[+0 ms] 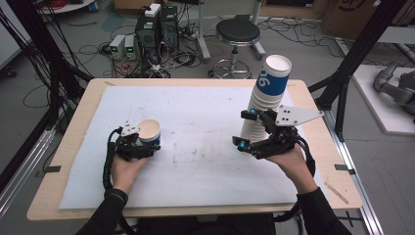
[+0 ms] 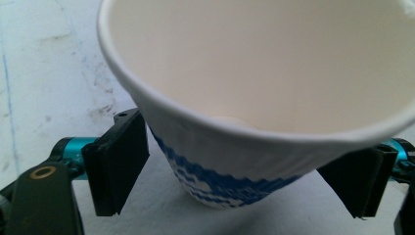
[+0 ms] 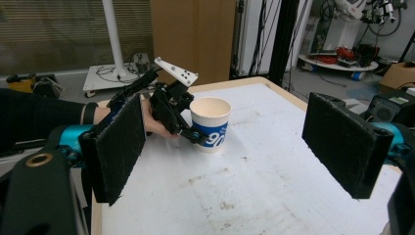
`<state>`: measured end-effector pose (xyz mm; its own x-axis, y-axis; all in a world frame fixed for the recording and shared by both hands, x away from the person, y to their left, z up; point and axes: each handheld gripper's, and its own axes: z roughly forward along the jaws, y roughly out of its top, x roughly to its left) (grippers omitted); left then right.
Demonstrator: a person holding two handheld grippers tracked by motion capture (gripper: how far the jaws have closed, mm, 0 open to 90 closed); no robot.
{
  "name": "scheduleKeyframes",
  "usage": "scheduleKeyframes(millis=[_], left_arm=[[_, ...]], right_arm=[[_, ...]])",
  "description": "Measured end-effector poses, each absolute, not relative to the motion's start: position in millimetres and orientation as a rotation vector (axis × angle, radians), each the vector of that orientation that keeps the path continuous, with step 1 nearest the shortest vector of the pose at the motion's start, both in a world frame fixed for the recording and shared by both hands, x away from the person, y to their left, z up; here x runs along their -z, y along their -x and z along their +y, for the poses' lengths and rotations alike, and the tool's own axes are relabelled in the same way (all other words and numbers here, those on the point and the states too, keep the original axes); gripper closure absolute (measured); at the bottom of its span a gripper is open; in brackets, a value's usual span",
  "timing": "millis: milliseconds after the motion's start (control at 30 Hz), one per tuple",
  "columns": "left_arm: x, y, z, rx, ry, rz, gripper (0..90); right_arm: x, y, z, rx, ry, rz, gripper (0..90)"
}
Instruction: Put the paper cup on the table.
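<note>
A single white paper cup with a blue band (image 1: 148, 131) stands upright on the left of the white mat (image 1: 205, 112). My left gripper (image 1: 146, 145) is open around it. In the left gripper view the cup (image 2: 254, 98) sits between the two black pads (image 2: 117, 161), with a gap on each side. A tall stack of the same cups (image 1: 266, 95) stands at the right. My right gripper (image 1: 246, 129) hovers in front of its lower part, pointing left. In the right gripper view it (image 3: 232, 147) is open with nothing between its jaws, facing the single cup (image 3: 211, 122).
The mat covers most of a wooden table (image 1: 73, 147). On the floor beyond its far edge are a black stool (image 1: 238, 32), computer boxes (image 1: 156, 29) and loose cables. Black frame posts (image 1: 357, 54) rise at both sides of the table.
</note>
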<state>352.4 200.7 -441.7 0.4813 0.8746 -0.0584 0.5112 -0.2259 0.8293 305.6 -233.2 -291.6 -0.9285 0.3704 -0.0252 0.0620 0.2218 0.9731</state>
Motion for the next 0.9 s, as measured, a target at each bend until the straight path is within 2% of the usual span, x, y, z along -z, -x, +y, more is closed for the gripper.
scheduleKeyframes(millis=[567,700,900], left_arm=[[425.2,-324.5,208.3,-0.502,-1.848,1.169,16.9],[415.4,-313.7,214.8,-0.539,-1.843,1.138,16.8],[385.9,-289.3,222.2,-0.589,-1.764,0.993,16.7]], right_arm=[[291.2,-302.5,-237.1,-1.772,-0.402,2.246,16.5],[291.1,-305.0,-238.5,-1.778,-0.419,2.233,16.4],[291.6,-305.6,-239.0,-1.770,-0.417,2.245,16.4]])
